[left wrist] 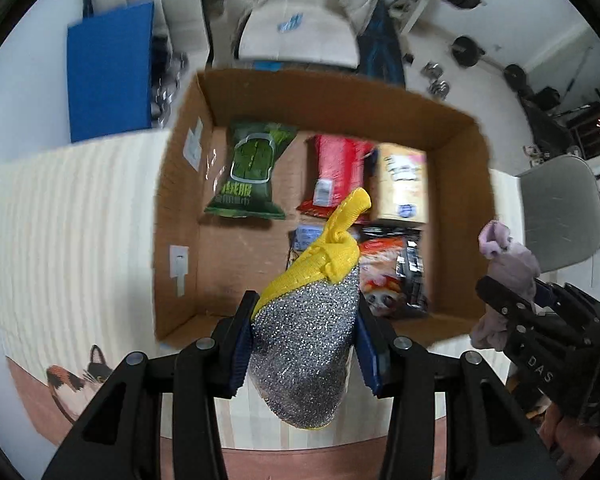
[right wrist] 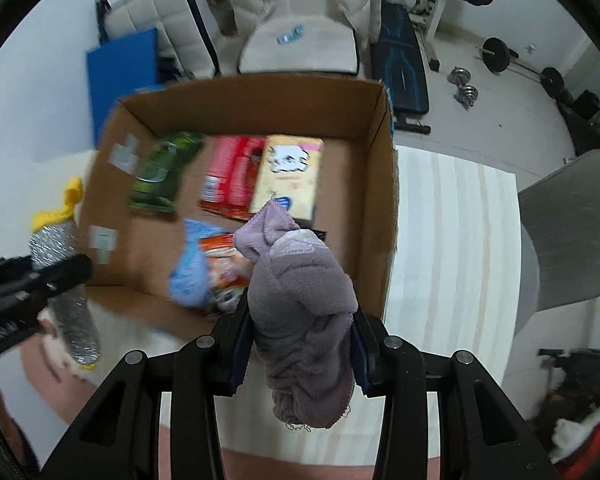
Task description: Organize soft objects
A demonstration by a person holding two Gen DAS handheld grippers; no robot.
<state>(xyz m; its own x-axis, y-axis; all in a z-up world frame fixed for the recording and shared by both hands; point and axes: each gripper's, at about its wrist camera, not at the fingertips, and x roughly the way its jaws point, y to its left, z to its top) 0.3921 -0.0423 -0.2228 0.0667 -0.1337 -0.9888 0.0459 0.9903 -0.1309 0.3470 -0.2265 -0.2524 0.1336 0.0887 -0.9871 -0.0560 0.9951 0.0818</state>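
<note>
Box lay directly ahead of both grippers, left fingers clenched on scrubber, right on purple cloth.

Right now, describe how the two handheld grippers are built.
Both the left gripper and the right gripper are matte black, angular linkages with round silver pivot bolts and ribbed dark blue finger pads. The right one's side carries white letters "DAS". No cables or sleeves show.

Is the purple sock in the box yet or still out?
Out. The purple sock is clamped in the right gripper, held above the cardboard box, not resting inside.
</note>
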